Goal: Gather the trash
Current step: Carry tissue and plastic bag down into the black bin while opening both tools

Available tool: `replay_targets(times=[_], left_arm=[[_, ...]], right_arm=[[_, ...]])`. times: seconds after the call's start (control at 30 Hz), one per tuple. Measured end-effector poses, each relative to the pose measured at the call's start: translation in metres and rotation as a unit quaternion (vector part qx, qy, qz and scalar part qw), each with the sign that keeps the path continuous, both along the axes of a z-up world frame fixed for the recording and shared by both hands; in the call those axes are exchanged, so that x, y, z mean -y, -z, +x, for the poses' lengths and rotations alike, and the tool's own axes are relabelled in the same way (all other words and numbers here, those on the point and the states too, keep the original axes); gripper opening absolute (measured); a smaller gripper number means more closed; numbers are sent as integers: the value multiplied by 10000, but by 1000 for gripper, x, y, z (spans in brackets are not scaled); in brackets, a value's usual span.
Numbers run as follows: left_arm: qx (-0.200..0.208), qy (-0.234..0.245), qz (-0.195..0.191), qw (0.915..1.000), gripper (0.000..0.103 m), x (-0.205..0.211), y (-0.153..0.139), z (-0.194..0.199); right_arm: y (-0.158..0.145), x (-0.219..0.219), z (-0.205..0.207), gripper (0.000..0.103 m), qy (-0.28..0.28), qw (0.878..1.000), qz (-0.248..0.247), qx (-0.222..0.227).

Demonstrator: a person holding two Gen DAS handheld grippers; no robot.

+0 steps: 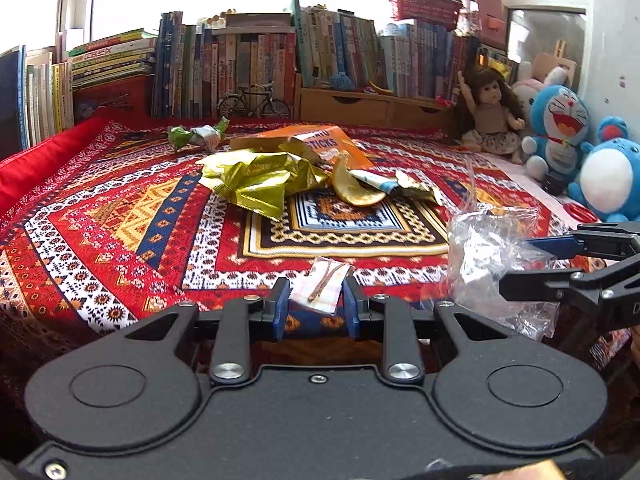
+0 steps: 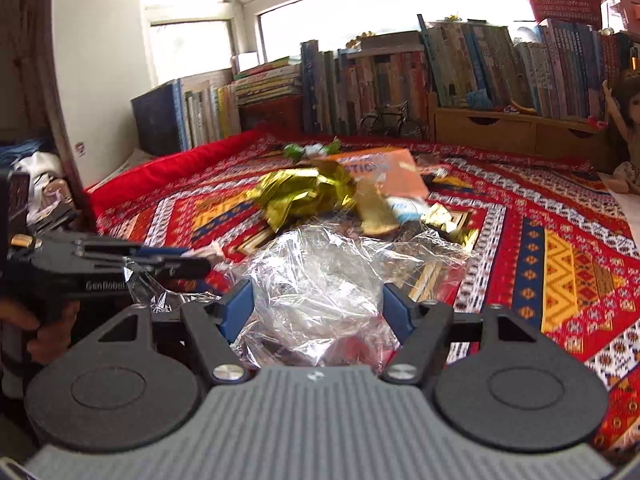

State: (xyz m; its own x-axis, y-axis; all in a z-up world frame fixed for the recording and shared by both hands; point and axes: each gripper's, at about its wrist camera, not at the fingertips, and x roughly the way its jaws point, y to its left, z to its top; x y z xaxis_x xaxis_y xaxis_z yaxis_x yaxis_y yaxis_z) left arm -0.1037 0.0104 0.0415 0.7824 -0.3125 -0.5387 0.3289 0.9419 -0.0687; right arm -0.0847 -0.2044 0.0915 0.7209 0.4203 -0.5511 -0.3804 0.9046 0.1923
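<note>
My left gripper [image 1: 315, 306] is shut on a small white checked paper scrap [image 1: 320, 290] with a brown stick on it, low over the patterned cloth [image 1: 120, 220]. My right gripper [image 2: 318, 312] is shut on a crumpled clear plastic bag [image 2: 320, 288], which fills the gap between its blue pads [image 2: 240, 308]. In the left wrist view the right gripper [image 1: 516, 266] reaches in from the right with the bag [image 1: 480, 248]. In the middle of the cloth lie a gold foil wrapper [image 1: 256, 184], an orange box [image 1: 320, 140], an orange peel [image 1: 352, 190] and a green-white wrapper [image 1: 196, 134].
A row of books [image 1: 248, 68] and wooden drawers [image 1: 360, 104] close off the back, with a model bicycle [image 1: 254, 102] in front. A doll [image 1: 490, 112] and blue plush toys [image 1: 560, 128] sit at the right. A red cushion [image 1: 36, 160] borders the left.
</note>
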Motion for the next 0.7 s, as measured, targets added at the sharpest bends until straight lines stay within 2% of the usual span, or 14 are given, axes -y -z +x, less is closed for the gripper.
replay_targets(times=[0.13, 0.23, 0.33, 0.47, 0.6, 0.7], left_arm=[[-487, 515, 191, 9973, 27, 3, 6, -27], [-964, 853, 260, 9913, 27, 7, 21, -39], [-1508, 963, 416, 9830, 27, 14, 49, -40], [-2156, 1053, 507, 9695, 27, 22, 91, -27], [-2719, 1127, 652, 9535, 27, 31, 143, -5], [-3054, 1145, 846, 9415, 27, 38, 181, 5]], right_arm=[[16, 2, -33, 72, -418, 9976, -15, -546], [35, -3, -48, 71, -699, 9926, -153, -986], [59, -12, -55, 71, -1028, 9844, -359, -1380], [99, -22, -46, 71, -1347, 9691, -684, -1951], [144, -33, -28, 71, -1710, 9467, -868, -2588], [176, -45, -19, 71, -2015, 9305, -1100, -2855]])
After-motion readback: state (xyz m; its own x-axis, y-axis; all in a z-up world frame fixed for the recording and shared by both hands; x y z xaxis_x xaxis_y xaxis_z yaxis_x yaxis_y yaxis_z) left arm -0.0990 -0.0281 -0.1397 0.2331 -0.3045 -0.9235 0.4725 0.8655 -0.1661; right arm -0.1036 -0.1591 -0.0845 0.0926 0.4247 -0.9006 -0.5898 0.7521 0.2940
